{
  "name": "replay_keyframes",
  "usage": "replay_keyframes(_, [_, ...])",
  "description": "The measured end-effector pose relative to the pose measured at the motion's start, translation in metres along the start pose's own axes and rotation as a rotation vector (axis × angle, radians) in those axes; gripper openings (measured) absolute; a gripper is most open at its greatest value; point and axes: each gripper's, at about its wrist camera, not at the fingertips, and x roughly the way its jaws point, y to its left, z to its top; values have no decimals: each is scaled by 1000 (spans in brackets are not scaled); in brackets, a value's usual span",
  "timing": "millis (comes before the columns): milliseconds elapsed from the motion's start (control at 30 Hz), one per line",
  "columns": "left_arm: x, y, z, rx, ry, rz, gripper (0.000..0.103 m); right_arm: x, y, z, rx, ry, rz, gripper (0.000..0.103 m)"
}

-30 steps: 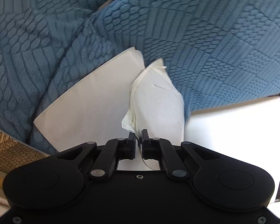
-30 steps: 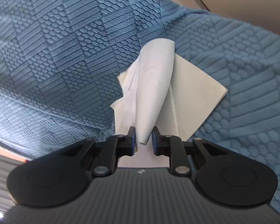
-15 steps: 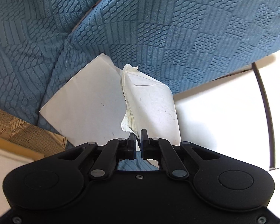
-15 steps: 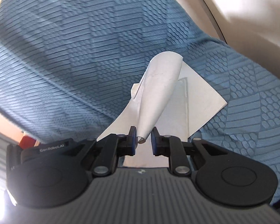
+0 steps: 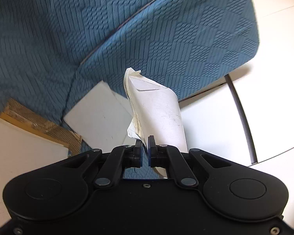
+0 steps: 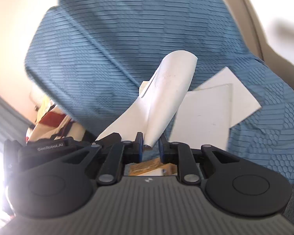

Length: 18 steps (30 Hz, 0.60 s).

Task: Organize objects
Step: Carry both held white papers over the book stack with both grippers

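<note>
A curled bundle of white paper sheets [image 5: 158, 113] stands up from my left gripper [image 5: 145, 146], which is shut on its lower edge. In the right wrist view a curled white sheet [image 6: 166, 90] rises from my right gripper [image 6: 150, 143], whose fingers pinch its rolled corner. That sheet runs down to the left toward the other gripper's black body [image 6: 49, 148], so both seem to hold the same bundle. Both hang in the air above a blue textured cushion [image 5: 166, 39]. Flat white sheets [image 5: 100, 115] [image 6: 215, 113] lie on the cushion below.
A brown cardboard box [image 5: 39, 121] and a white board [image 5: 19, 148] sit at the cushion's left edge. White floor [image 5: 209, 121] and a dark metal leg [image 5: 243, 117] show on the right. A red and cream object [image 6: 51, 115] lies beyond the cushion [image 6: 117, 49].
Both grippers have risen with the paper still in them. The cushion and the flat sheets look farther away, and the floor, box and other gripper have come into view.
</note>
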Motion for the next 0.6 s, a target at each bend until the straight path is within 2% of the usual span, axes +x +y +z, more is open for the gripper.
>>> replay_keyframes(167, [-48, -6, 3, 29, -69, -13, 4, -9, 34, -2, -46, -1, 37, 19])
replay_keyframes(333, [-86, -5, -3, 62, -121, -7, 4, -17, 72, -22, -194, -21, 15, 19])
replay_keyframes(600, [-114, 34, -32, 56, -135, 25, 4, -5, 79, -68, -246, 33, -10, 19])
